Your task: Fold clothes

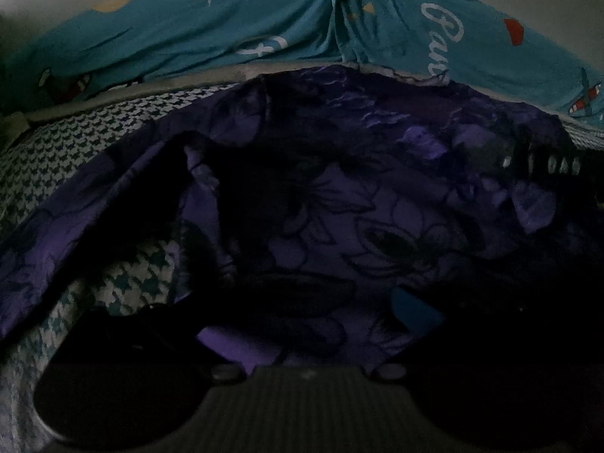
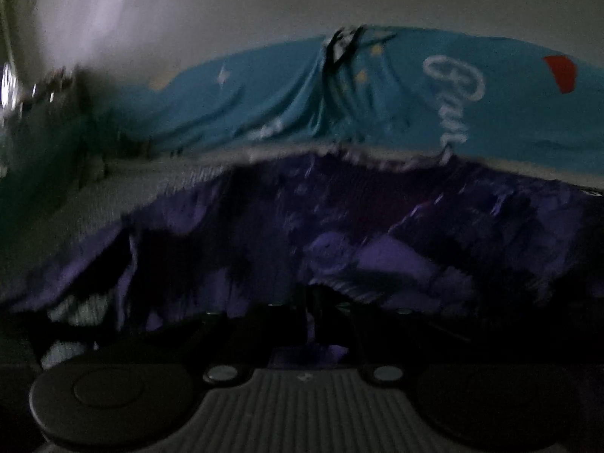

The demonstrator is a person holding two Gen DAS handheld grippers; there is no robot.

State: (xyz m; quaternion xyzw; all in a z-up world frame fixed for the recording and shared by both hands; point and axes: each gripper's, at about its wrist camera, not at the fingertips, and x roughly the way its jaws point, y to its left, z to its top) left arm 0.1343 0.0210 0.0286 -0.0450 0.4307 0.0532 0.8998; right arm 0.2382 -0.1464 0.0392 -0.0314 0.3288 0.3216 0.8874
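A purple garment (image 1: 339,196) printed with dark cartoon outlines lies rumpled across a houndstooth-patterned cover (image 1: 75,143). Beyond it stretches a teal sheet (image 1: 264,30) with white stars and script lettering. The left gripper (image 1: 313,324) sits low in shadow, its fingers spread over the purple cloth, one blue pad (image 1: 411,309) visible.

The crumpled purple garment (image 1: 339,196) covers the middle of the bed; houndstooth cover (image 1: 56,151) lies bare leftward; teal sheet (image 1: 264,26) bounds the far edge.

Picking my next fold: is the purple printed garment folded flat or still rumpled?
Still rumpled: the purple printed garment lies in uneven creases on the houndstooth cover, one edge lifted.
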